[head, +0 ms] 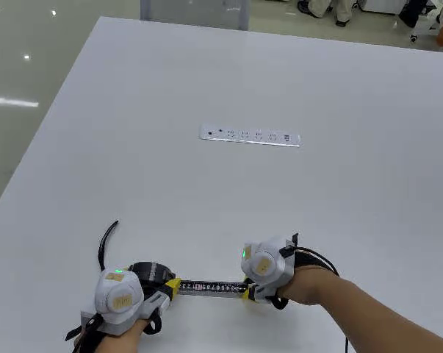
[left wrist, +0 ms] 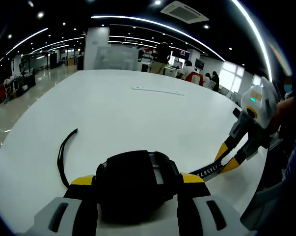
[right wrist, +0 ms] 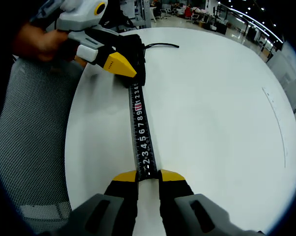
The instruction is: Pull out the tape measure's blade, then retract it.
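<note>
Pulling the blade out looks to be the step in hand, though only a short run is showing. The left gripper is clamping the tape measure by its black case, with a yellow-tipped jaw pressing on each side. The right gripper is pinching the free end of the blade, its jaws sitting narrow on it. The blade is stretching straight from the right gripper's tips to the case mouth beside the left gripper, lying low over the white tabletop.

By my reading, the next move is calling for the right gripper to be drawing away from the left along the blade's own line while the left is pinning the case. After that the end would be travelling back under control, not snapping.

The blade is showing black with white numbers and one red mark. A black strap is trailing from the case, just beyond the left gripper. A white power strip is lying well ahead of both grippers.
</note>
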Available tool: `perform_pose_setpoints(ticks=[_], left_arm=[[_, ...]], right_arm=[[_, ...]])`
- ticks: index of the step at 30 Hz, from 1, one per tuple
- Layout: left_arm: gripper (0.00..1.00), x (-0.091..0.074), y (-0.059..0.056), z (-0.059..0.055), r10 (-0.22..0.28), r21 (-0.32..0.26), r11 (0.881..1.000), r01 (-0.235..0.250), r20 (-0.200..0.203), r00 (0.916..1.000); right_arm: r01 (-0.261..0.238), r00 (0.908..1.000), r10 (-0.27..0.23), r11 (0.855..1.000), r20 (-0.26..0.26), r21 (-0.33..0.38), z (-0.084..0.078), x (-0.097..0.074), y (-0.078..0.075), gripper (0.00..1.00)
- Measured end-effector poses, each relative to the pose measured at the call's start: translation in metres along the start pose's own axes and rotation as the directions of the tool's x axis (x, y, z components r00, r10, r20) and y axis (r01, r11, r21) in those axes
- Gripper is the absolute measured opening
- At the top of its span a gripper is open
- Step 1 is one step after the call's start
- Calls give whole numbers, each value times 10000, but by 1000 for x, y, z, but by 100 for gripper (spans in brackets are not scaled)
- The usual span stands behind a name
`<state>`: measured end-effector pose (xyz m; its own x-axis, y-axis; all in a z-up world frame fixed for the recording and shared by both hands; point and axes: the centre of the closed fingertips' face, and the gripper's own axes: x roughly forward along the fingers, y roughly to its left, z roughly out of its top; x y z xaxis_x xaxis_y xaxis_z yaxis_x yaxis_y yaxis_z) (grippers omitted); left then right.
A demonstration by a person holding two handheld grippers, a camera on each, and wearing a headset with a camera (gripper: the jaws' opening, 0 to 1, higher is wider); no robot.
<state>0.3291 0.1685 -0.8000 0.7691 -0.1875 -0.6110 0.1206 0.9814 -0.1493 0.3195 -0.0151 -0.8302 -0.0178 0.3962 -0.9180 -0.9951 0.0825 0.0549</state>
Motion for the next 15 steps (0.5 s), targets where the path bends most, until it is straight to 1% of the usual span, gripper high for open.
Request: perform_pose_setpoints(ticks=[5, 15], left_arm=[[62, 1, 0, -1, -8, 24, 10000, 9, -15, 10000], [62, 1, 0, -1, -23, 13, 10000, 23, -54, 10000]], right_arm=[[-18, 10000, 18, 10000, 57, 49, 2, 0, 2, 15], [14, 10000, -13, 9999, 83, -115, 8, 4, 3, 14]])
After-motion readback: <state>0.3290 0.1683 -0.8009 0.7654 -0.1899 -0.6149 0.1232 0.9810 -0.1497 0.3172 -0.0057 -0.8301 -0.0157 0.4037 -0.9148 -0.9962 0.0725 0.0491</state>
